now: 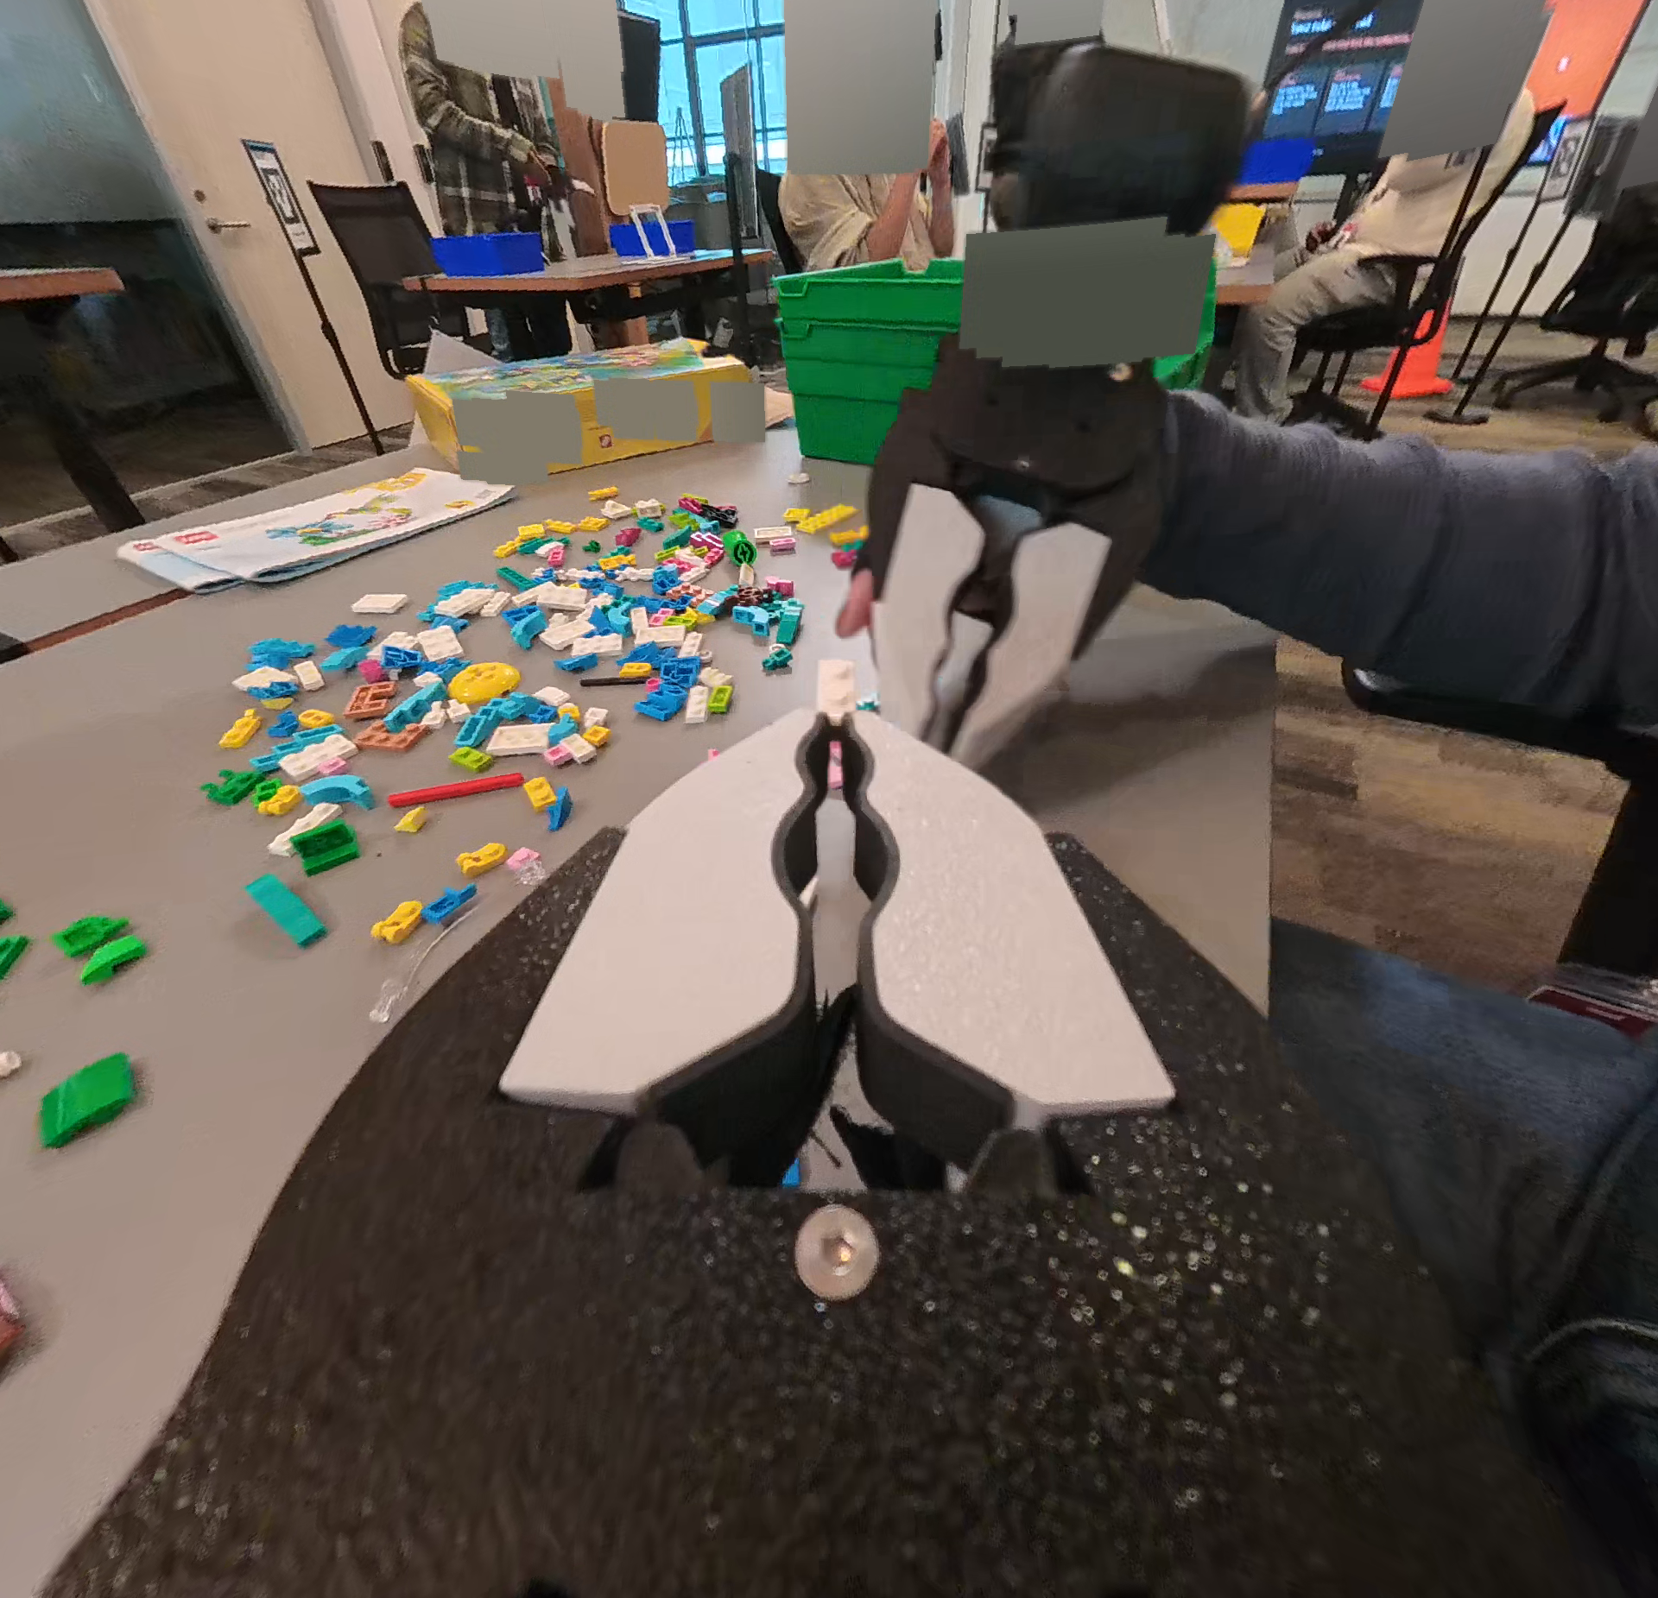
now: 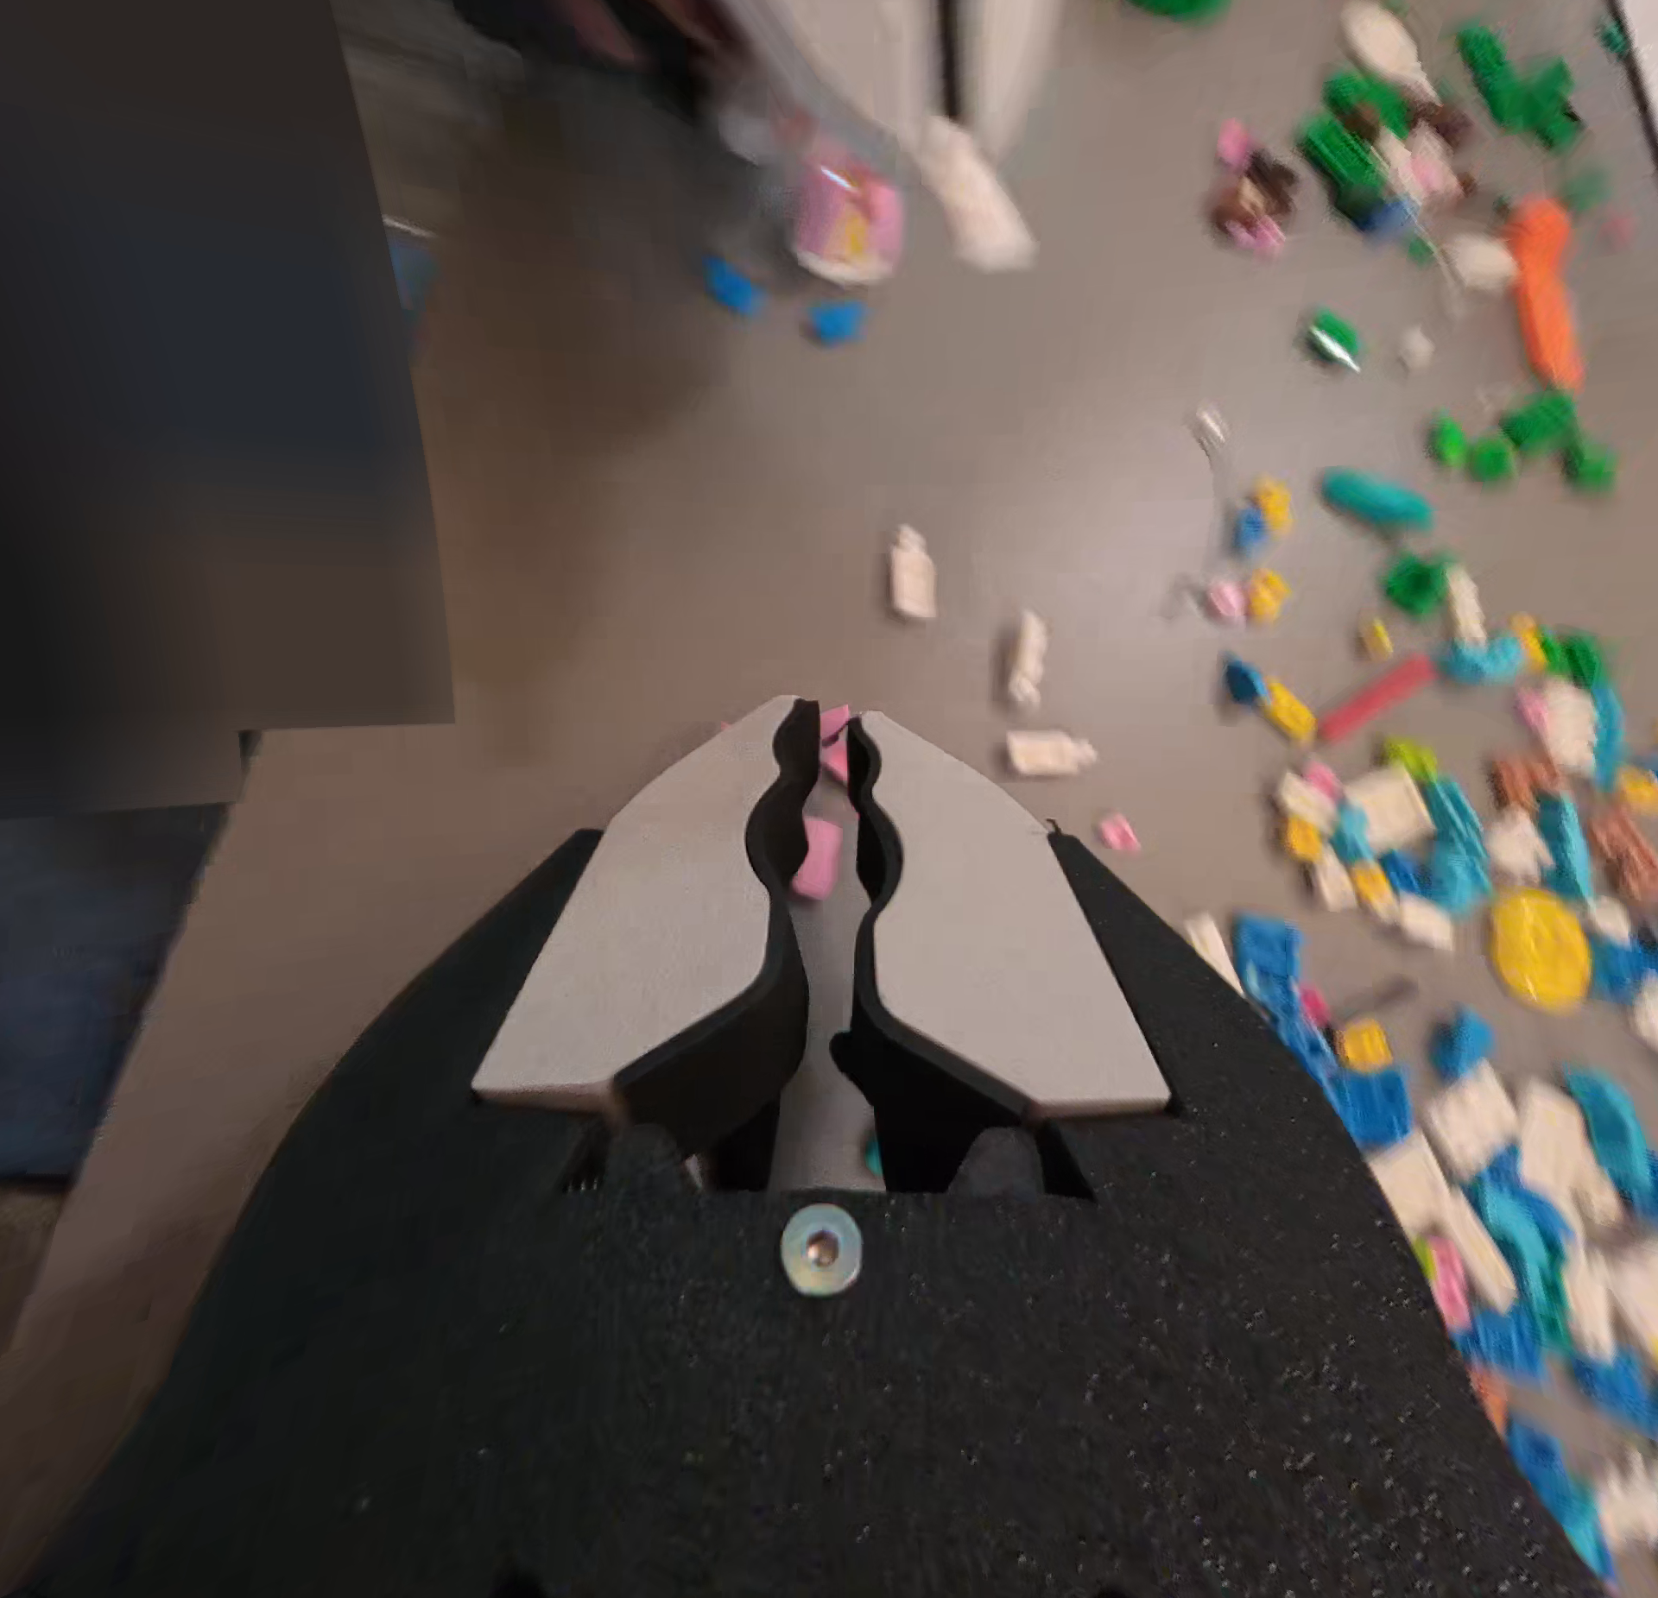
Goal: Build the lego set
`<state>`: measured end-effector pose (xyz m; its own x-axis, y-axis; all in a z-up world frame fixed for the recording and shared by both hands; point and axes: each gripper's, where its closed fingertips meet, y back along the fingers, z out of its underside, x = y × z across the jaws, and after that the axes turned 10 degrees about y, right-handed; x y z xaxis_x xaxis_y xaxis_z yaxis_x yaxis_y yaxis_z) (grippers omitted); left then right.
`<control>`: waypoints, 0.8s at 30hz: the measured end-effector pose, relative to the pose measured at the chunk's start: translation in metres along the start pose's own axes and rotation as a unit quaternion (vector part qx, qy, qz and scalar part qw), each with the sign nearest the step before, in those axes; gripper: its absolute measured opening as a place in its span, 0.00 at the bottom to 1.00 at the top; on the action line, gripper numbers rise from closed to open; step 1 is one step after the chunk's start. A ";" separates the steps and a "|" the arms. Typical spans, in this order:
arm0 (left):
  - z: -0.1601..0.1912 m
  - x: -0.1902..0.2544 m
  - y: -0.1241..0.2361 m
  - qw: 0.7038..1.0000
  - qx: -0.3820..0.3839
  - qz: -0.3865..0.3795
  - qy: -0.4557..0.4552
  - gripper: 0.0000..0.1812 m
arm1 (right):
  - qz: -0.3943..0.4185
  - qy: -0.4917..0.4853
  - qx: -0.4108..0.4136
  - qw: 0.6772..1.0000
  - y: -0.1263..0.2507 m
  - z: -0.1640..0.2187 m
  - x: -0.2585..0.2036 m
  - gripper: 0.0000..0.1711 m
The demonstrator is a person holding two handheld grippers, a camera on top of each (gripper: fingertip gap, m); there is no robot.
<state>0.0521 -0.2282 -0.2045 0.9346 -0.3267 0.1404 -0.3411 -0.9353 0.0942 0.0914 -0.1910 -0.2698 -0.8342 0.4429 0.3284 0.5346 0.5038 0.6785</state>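
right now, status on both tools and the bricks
Left tool shut on white plate. Right tool shut on pink piece. Loose bricks scattered on table, nothing between tools.

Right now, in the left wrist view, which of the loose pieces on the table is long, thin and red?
The red bar, lying flat at the near edge of the pile, left of the left tongs. The pieces around it are short and blue, yellow or white.

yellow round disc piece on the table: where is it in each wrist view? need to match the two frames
Left wrist view: yellow disc sits left of centre, mid-height, inside the brick scatter, left of the left gripper.
Right wrist view: yellow disc sits at the right edge, below mid-height, blurred, right of the right gripper.
Shared landmark: the red bar lying near the disc on the grey table.
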 end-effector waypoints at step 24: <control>0.008 0.006 -0.004 0.999 -0.031 0.011 -0.015 0.01 | -0.008 0.071 -0.072 0.995 -0.031 -0.010 -0.015 0.05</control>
<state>0.0595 -0.2273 -0.2121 0.9289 -0.3525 0.1138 -0.3669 -0.9178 0.1515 0.0860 -0.2200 -0.2889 -0.8590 0.3207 0.3990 0.5041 0.3945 0.7683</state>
